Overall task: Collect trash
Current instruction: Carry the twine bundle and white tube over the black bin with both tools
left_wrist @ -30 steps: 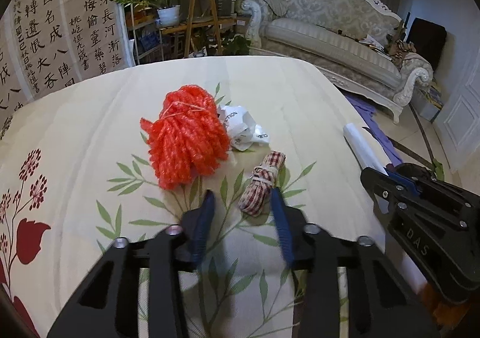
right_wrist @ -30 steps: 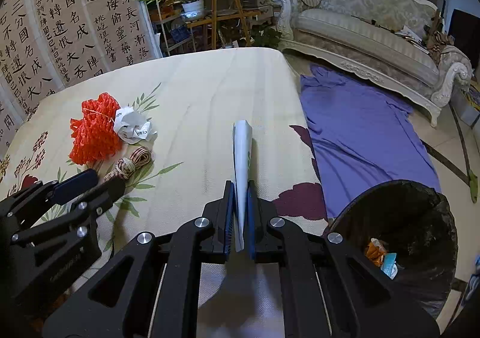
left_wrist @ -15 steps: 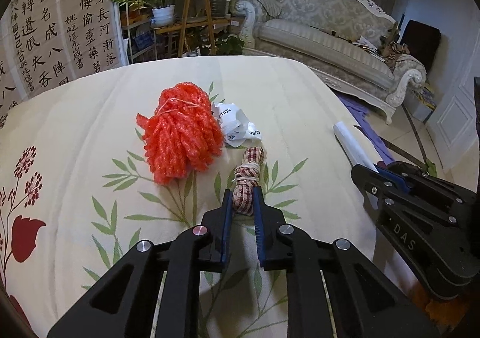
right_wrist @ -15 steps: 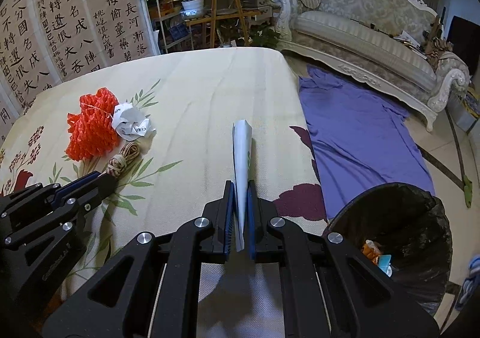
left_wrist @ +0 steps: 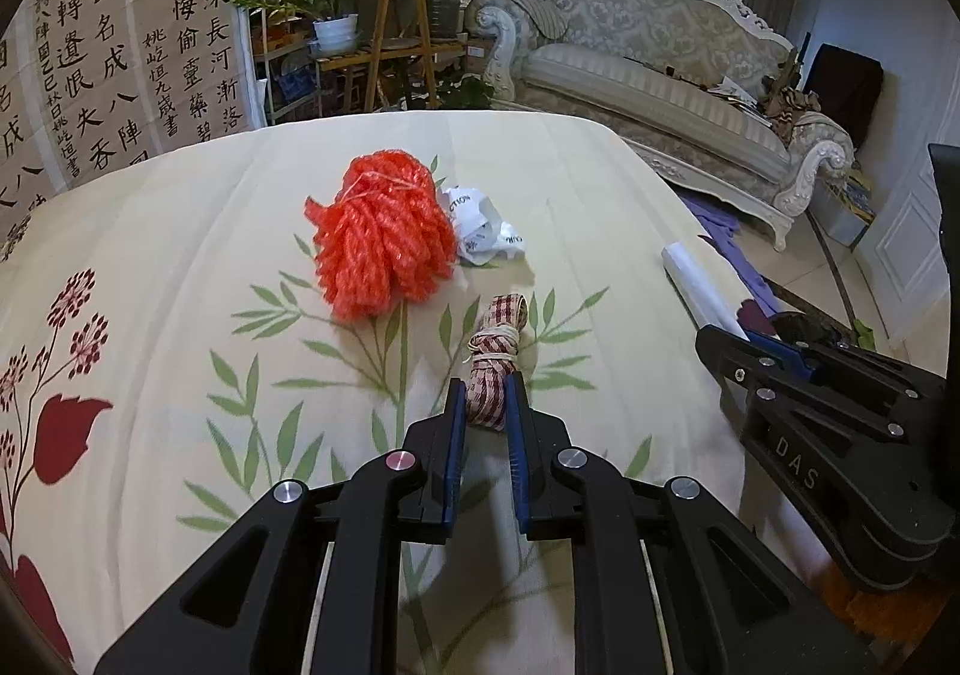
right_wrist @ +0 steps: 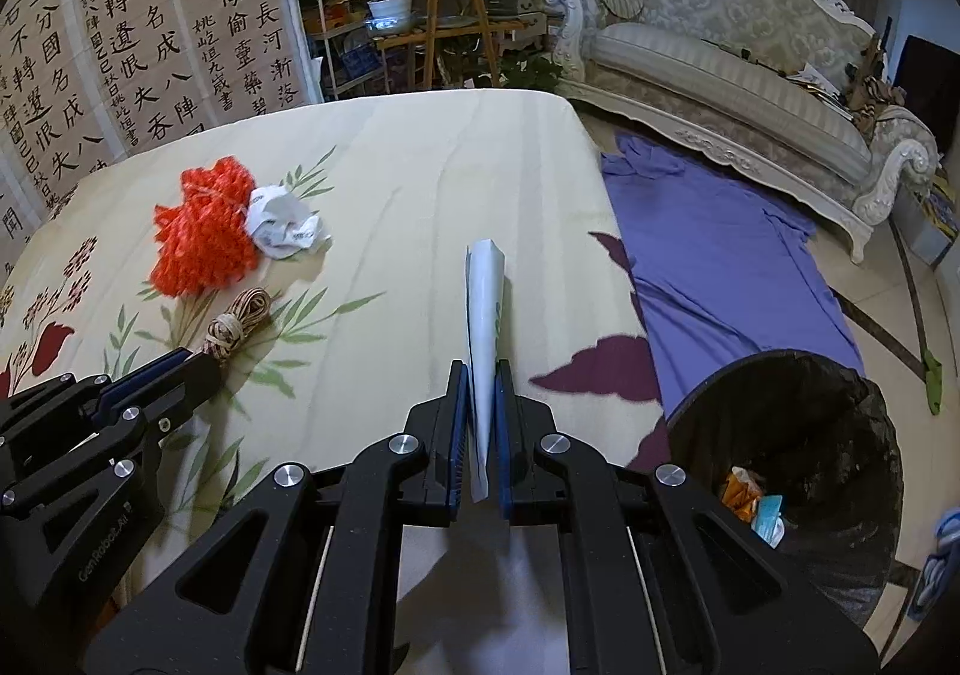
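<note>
Two pieces of trash were already in your grippers, so you were at the end of the pick-up step. Your left gripper (left_wrist: 485,396) was narrowed onto the near end of the checked ribbon bundle (left_wrist: 495,357), its pads pressing both sides while the rest of the bundle lay on the surface (left_wrist: 180,255). Your right gripper (right_wrist: 478,405) was closed nearly flat on the white paper roll (right_wrist: 483,303), which stuck out forward over the surface.

Just beyond the ribbon bundle lay the orange mesh bag (left_wrist: 384,237), touching a crumpled paper (left_wrist: 480,225) on its right; both were untouched and left for later trips.

The bin (right_wrist: 792,453), lined in black with a few scraps inside, stood on the floor to the right of the surface, near your right gripper. My judgement: the next move called for lifting both pieces clear, swinging them over the bin's mouth and only then letting go, the paper roll first since it was closer.
</note>
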### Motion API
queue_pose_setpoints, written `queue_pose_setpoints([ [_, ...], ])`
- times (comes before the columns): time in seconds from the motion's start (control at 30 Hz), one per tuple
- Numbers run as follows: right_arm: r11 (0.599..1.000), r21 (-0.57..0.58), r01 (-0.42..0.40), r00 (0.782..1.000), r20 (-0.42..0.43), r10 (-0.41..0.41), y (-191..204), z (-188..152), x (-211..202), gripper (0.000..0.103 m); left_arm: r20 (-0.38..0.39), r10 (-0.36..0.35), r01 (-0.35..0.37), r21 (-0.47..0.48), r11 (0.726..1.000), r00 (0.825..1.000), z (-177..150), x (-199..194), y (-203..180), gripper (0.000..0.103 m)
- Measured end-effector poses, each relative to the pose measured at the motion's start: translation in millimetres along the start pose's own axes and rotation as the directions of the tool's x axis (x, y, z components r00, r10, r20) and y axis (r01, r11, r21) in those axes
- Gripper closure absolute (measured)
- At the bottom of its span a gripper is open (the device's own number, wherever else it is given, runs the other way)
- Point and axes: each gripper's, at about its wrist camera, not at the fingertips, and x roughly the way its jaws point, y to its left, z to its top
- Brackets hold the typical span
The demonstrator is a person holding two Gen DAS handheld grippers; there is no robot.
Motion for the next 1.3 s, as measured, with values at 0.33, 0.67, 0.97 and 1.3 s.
queue_pose_setpoints([
  [0.33, 1.0, -0.009, -0.023, 1.0, 0.009, 0.023, 10, -27, -21, 0.094, 0.008, -0.004, 0.004, -0.015, 1.0, 1.0, -16, -18, 4, 0.089],
  [0.67, 1.0, 0.004, -0.028, 0.999, 0.043, 0.028, 2, -51, -53, 0.094, 0.058, -0.027, 0.026, 0.02, 0.999, 0.998, -28, -47, -14, 0.089],
  [0.97, 0.999, 0.052, 0.005, 0.996, 0.083, -0.009, -30, -65, -82, 0.094, 0.084, -0.078, 0.074, 0.048, 0.996, 0.993, -33, -58, -40, 0.089],
  [1.3, 0.979, 0.18, 0.101, 0.989, 0.088, -0.118, -96, -81, -94, 0.094, 0.082, -0.161, 0.15, 0.129, 0.98, 0.984, -32, -51, -97, 0.089],
])
